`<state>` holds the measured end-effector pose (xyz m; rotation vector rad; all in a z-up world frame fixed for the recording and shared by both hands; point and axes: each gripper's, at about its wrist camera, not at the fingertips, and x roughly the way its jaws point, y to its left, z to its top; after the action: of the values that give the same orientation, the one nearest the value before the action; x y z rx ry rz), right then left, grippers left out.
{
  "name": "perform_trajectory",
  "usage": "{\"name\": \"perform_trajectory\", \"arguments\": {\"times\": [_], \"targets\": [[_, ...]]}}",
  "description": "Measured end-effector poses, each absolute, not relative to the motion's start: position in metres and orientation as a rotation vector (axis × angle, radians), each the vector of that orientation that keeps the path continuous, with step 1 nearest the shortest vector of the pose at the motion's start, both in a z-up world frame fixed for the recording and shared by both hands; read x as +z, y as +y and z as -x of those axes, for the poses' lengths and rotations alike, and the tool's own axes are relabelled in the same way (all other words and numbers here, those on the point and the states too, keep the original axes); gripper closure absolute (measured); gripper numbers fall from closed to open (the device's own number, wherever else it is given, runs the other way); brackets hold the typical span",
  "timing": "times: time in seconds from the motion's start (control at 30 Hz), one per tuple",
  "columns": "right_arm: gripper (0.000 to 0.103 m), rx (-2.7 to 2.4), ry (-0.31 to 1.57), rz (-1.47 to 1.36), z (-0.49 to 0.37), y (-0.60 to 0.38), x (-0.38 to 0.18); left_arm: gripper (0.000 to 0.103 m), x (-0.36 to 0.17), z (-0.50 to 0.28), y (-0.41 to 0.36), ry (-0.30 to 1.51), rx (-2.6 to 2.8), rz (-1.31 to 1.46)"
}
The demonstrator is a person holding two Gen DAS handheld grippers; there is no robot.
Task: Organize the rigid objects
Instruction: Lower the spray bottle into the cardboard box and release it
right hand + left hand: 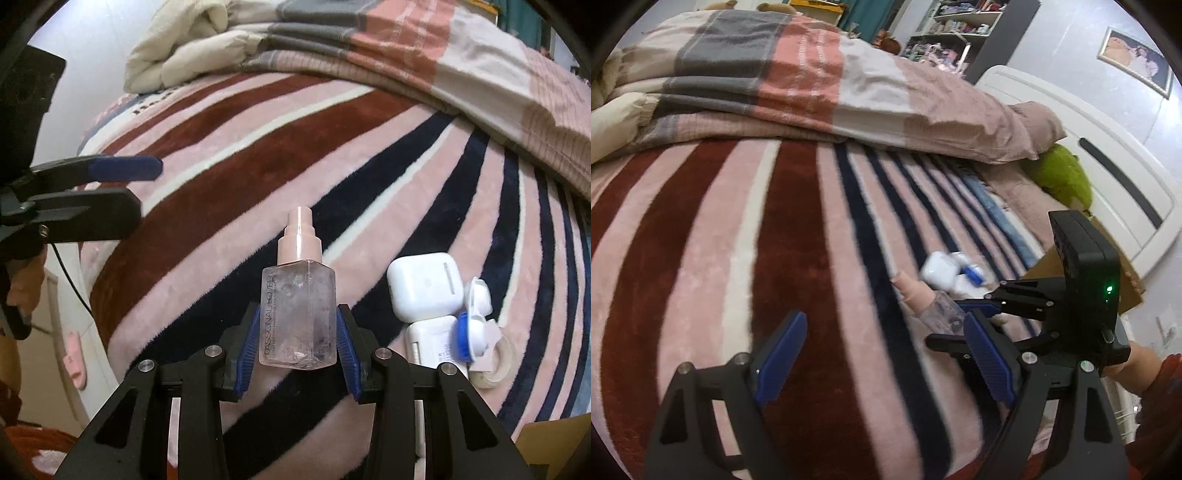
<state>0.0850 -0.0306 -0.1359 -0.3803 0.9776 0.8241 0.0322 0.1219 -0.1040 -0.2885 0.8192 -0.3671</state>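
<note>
My right gripper [299,332] is shut on a clear square spray bottle [298,317] with a pink pump top, held just above the striped blanket [221,206]. The bottle also shows in the left wrist view [934,306], held by the right gripper [967,314]. My left gripper [882,354] is open and empty over the blanket [738,240], left of the bottle; it also shows at the left edge of the right wrist view [140,188]. A white earbud case [424,284], a white adapter [432,343] and a white-and-blue small container [474,325] lie right of the bottle.
A folded plaid quilt [798,81] lies across the back of the bed. A green plush [1063,173] sits by the white headboard [1108,170]. A cardboard box [1126,273] stands at the right. A tape roll [498,362] lies beside the white items.
</note>
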Motion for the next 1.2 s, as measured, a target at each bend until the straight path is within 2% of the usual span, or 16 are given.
{"name": "perform_trajectory", "arguments": {"times": [0.2,0.27,0.33,0.4,0.7,0.87,1.13,1.17,1.2], "targets": [[0.068,0.866,0.858,0.336,-0.063,-0.052,-0.080,0.019,-0.065,-0.033,0.083,0.753,-0.503,0.308],[0.068,0.881,0.821,0.318,-0.054,-0.063,-0.061,0.028,-0.047,-0.033,0.065,0.723,-0.543,0.302],[0.068,0.891,0.766,0.305,-0.042,-0.075,-0.039,0.052,-0.028,-0.034,0.046,0.704,-0.585,0.291],[0.068,0.883,0.712,0.300,-0.032,-0.089,-0.020,0.060,-0.010,-0.034,0.025,0.676,-0.618,0.280],[0.068,0.761,0.598,0.177,-0.026,-0.190,0.025,0.061,0.040,-0.053,-0.083,0.655,-0.696,0.148],[0.068,0.690,0.618,0.144,-0.032,-0.237,0.023,0.061,0.036,-0.073,-0.142,0.733,-0.739,0.097],[0.068,0.607,0.719,0.117,-0.052,-0.287,0.004,0.061,0.016,-0.095,-0.194,0.840,-0.766,0.035],[0.068,0.602,0.729,0.116,-0.053,-0.290,0.001,0.059,0.014,-0.096,-0.198,0.850,-0.760,0.019],[0.068,0.597,0.738,0.124,-0.055,-0.290,-0.001,0.049,0.012,-0.097,-0.201,0.858,-0.753,-0.003]]}}
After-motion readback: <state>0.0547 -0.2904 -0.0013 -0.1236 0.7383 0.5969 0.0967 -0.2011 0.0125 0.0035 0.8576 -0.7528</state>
